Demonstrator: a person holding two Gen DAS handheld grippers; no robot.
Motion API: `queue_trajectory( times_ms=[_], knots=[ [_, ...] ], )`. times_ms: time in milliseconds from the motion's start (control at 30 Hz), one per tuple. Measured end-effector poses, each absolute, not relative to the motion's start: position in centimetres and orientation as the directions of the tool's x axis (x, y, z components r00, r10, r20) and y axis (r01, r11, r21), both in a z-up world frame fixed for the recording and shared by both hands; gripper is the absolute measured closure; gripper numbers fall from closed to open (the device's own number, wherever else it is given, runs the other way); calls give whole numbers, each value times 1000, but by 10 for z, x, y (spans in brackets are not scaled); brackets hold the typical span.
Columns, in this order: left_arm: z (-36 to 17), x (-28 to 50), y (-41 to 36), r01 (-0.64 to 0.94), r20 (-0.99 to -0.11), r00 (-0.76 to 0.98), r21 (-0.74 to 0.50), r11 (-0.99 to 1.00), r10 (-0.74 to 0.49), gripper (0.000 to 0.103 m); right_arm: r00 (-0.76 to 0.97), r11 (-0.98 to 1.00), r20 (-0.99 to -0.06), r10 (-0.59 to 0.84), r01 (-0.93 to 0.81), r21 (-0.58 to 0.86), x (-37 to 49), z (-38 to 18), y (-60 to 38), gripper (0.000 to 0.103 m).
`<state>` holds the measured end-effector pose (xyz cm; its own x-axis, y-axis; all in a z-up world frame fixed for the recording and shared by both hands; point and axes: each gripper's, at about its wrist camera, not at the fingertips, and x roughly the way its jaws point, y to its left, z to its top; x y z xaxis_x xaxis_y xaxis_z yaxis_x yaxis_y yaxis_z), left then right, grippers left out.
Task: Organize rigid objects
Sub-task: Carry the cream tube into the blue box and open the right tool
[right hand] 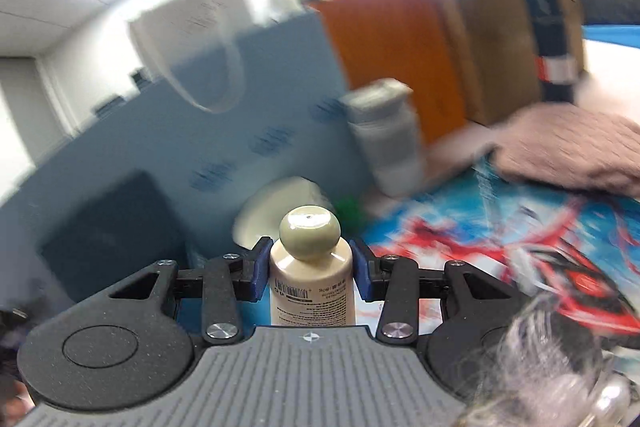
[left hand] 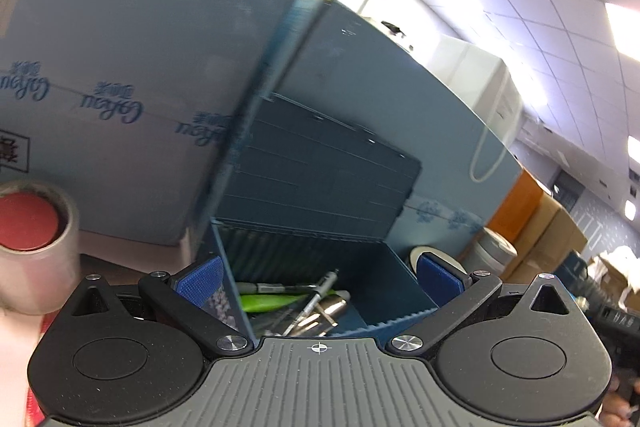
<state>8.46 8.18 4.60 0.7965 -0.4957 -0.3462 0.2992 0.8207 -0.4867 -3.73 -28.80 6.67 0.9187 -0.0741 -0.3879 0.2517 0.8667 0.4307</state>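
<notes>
My left gripper [left hand: 320, 277] is open, its blue pads wide apart on either side of an open blue storage box [left hand: 384, 267]. Inside the box lie pens, a green item and metal tools [left hand: 308, 301]. The box's dark lid [left hand: 320, 171] stands up behind it. My right gripper [right hand: 311, 269] is shut on a cream bottle [right hand: 311, 283] with a round pale green cap, held upright above a colourful mat [right hand: 500, 227]. The right wrist view is blurred.
A roll of clear tape with a red core [left hand: 32, 239] stands at the left. Large blue cartons [left hand: 120, 87] rise behind the box. A white jar [right hand: 388, 135], an orange box [right hand: 388, 51], a brown carton [right hand: 512, 47] and a pink cloth [right hand: 572, 151] stand at the right.
</notes>
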Motion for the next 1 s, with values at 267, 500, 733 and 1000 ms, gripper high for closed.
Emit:
queue_trajectory(
  times_ms=[267,500,733,1000],
  knots=[
    [41,91,98,266,-346,802,-522,811,-486,0,950,846,-281,138,35,532,24,95,-223,64],
    [34,98,111,223,-373,807,-526,821,-458,0,904,778,-351,246,32,628,97,71,-168,64],
    [29,106,119,186,-392,808,-538,822,-439,0,851,712,-393,349,33,701,138,45,-136,64],
    [29,107,118,196,-389,807,-534,822,-445,0,844,762,-454,286,87,642,146,40,-132,62]
  ],
)
